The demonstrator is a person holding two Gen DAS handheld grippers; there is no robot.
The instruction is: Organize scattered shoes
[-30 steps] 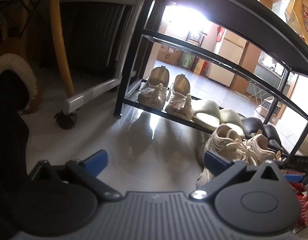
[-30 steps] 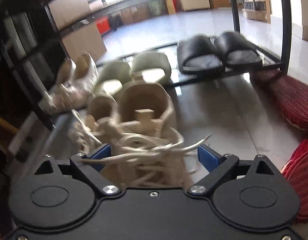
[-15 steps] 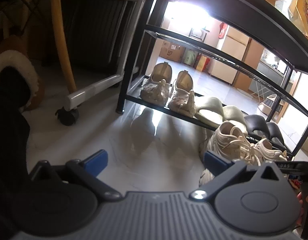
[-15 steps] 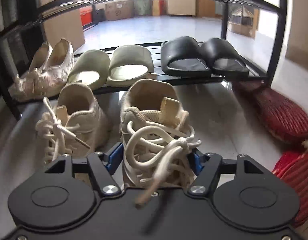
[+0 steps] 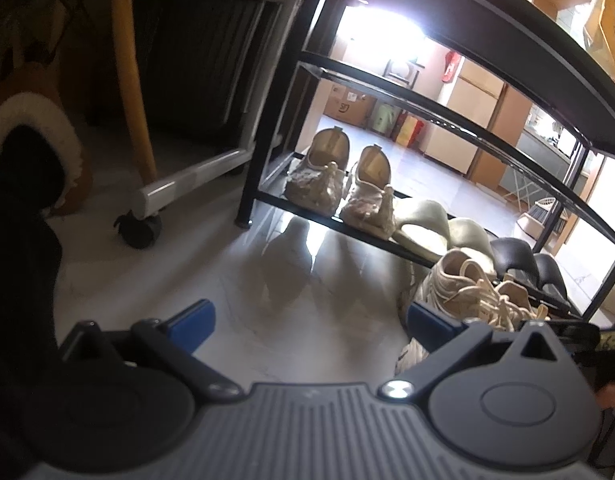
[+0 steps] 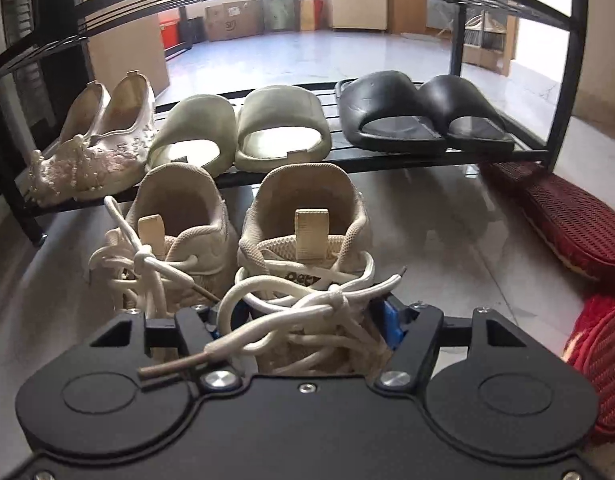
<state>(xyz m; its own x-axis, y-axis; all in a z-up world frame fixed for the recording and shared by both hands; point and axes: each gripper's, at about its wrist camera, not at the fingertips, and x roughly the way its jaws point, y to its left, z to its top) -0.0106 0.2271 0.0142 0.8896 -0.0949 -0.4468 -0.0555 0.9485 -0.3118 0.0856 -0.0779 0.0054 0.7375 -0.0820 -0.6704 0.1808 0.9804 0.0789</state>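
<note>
My right gripper [image 6: 303, 320] is shut on the toe end of a beige laced sneaker [image 6: 303, 220], heel toward the black shoe rack [image 6: 387, 160]. Its mate [image 6: 175, 220] stands on the floor just to the left. In the left wrist view the sneaker pair [image 5: 463, 284] sits at the right, in front of the rack [image 5: 327, 216]. My left gripper [image 5: 307, 316] is open and empty above the bare floor, left of the sneakers.
The bottom shelf holds beaded flats [image 6: 91, 148], pale green slides [image 6: 243, 128] and black slides [image 6: 419, 116]. Red slippers [image 6: 567, 212] lie on the floor at the right. A wheeled white frame [image 5: 179, 184] and a fur-trimmed boot [image 5: 31, 152] stand left of the rack.
The right gripper has closed on the right sneaker and swung it straight, heel toward the rack, beside its mate. The left gripper stayed open and shifted only slightly.
</note>
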